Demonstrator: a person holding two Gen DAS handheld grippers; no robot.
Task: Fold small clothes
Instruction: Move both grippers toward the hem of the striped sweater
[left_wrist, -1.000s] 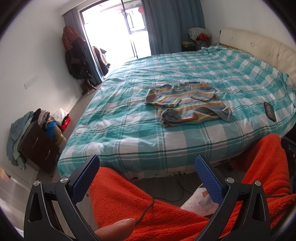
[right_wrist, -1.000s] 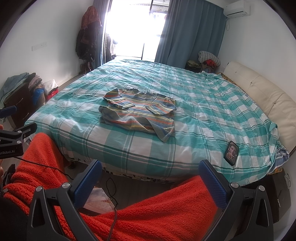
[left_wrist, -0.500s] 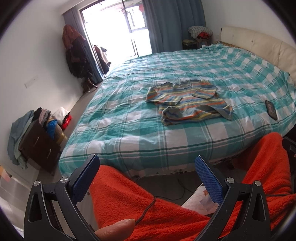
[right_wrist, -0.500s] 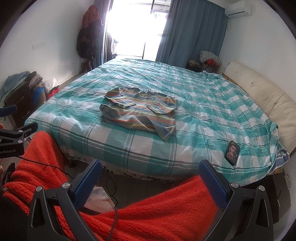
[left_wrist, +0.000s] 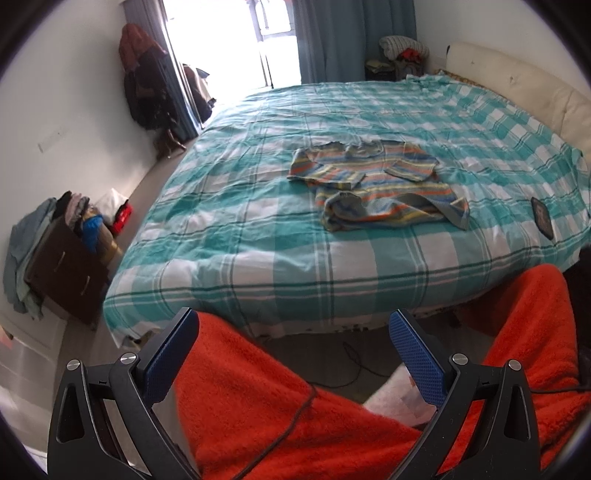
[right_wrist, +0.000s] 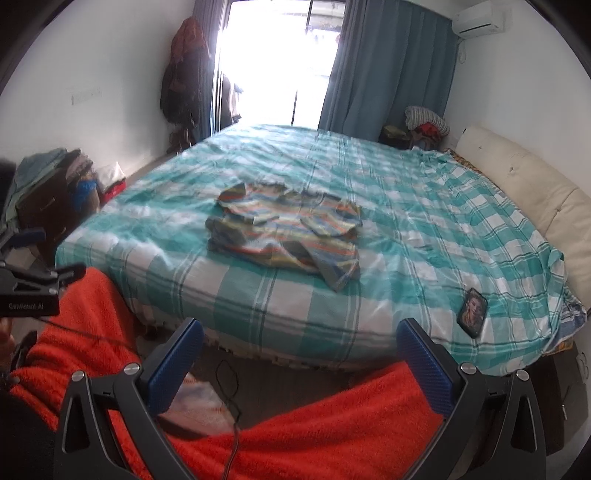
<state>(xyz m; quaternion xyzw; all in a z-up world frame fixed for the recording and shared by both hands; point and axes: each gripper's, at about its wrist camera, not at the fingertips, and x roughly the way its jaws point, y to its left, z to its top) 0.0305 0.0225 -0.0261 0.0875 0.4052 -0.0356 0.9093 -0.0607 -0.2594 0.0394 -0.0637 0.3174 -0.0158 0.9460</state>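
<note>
While well apart, striped shirt (left_wrist: 376, 184), gripper (left_wrist: 291, 354).

A home bedroom: a wide bed (right_wrist: 406, 206) under a teal checked cover fills it. Beyond the bed hang blue curtains (right_wrist: 384, 66) beside a bright glass door (right_wrist: 273, 62); left of it stands a clothes-heaped dresser (left_wrist: 66, 269).

Sunlit bedroom, checked bed (right_wrist: 424, 229), perhaps balcony door (right_wrist: 273, 62)
</note>
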